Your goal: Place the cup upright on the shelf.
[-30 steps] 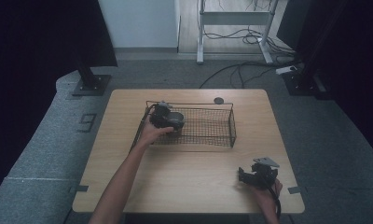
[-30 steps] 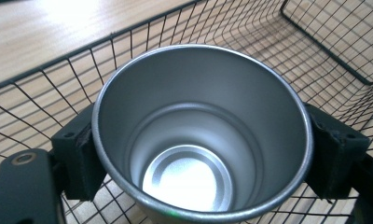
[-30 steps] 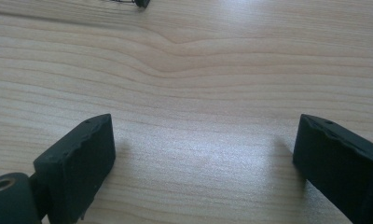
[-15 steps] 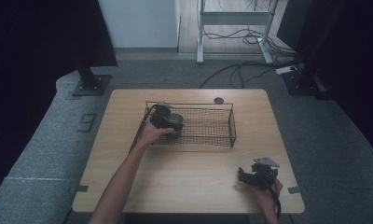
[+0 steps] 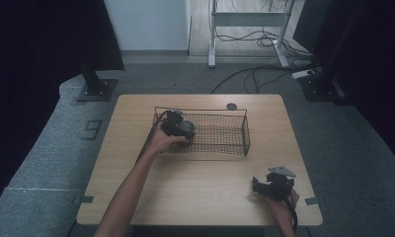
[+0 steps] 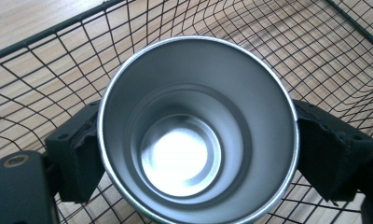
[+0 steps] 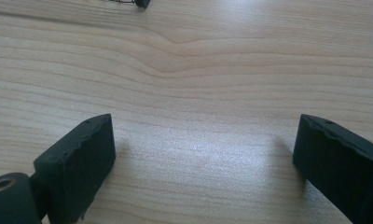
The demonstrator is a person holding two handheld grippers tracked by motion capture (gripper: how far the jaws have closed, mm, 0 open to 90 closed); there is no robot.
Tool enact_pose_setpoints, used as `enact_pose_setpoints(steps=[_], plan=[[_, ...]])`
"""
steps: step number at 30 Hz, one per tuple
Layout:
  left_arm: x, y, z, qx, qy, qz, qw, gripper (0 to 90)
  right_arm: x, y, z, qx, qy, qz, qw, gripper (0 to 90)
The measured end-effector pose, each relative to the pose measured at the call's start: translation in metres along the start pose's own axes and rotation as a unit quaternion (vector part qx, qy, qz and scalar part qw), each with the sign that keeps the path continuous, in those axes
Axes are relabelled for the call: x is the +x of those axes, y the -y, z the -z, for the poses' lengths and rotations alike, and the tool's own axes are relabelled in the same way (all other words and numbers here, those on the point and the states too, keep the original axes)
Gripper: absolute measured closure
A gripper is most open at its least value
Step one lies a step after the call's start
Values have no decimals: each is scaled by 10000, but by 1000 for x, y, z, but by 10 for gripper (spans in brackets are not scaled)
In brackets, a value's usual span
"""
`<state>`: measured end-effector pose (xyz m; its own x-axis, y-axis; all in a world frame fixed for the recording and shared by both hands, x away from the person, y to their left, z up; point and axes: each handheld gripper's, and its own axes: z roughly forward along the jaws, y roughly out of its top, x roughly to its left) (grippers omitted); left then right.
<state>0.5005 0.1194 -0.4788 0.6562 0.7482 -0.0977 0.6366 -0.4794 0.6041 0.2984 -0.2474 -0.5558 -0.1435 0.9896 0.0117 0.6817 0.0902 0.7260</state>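
Left claw (image 5: 178, 126) is clamped across the round, shiny steel cup (image 6: 196, 128), held inside the black wire-mesh basket (image 5: 225, 136) on my pale wooden tabletop (image 5: 200, 187). I judge it light, rigid, slippery; grip mid-wall. Right claw (image 7: 205, 154) rests wide apart, empty.

You have a small dark round disc (image 5: 231, 106) on the wooden table (image 5: 195, 190), just beyond its far half; cables (image 5: 255, 74) lie on the floor beyond the table.
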Motion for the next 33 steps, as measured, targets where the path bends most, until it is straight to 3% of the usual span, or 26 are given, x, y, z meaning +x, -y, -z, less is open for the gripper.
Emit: enact_pose_setpoints(steps=[6,14,21,26,33], plan=[[2,1,4,-30,-9,42,10000,108,0,0,0,0,1,0,10000,57],[2,0,17,-421,18,40,9991,94,0,0,0,2,1,-2,10000,57],[2,-2,37,-798,3,13,9968,95,0,0,0,2,1,-2,10000,57],[-2,-1,57,-1136,49,-25,9935,102,0,0,0,4,1,-2,10000,56],[-11,7,77,-1324,45,-193,9910,109,0,0,0,4,0,-6,10000,56]])
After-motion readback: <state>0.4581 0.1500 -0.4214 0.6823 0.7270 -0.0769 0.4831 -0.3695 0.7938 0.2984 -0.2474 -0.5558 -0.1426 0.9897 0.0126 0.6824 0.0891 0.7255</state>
